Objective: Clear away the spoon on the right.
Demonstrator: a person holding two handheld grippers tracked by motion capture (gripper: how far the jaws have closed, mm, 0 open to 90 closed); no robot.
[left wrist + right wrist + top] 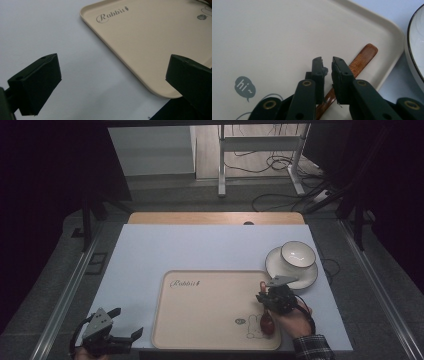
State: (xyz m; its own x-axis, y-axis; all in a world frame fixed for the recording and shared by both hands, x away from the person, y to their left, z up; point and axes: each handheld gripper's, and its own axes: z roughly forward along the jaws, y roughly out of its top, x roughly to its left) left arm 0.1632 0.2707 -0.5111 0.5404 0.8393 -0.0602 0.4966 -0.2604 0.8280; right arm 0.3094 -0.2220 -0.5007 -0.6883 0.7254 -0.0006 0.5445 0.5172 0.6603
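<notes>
A wooden spoon [266, 322] lies at the right end of a beige tray [210, 305] printed "Rabbit", its handle [364, 56] pointing toward the tray's far right corner. My right gripper [261, 296] hovers over the handle. Its jaws [327, 63] are nearly together, a thin gap between them, and the handle passes underneath the right one. My left gripper [129, 321] is at the table's front left, beside the tray's near left corner [150, 45]. It is open [112, 80] with nothing between its jaws.
A white bowl [298, 254] with a dark rim stands on a white saucer [300, 275] just off the tray's far right corner, close to my right gripper; its rim [415, 45] is close by in the right gripper view. A white mat [200, 250] covers the table.
</notes>
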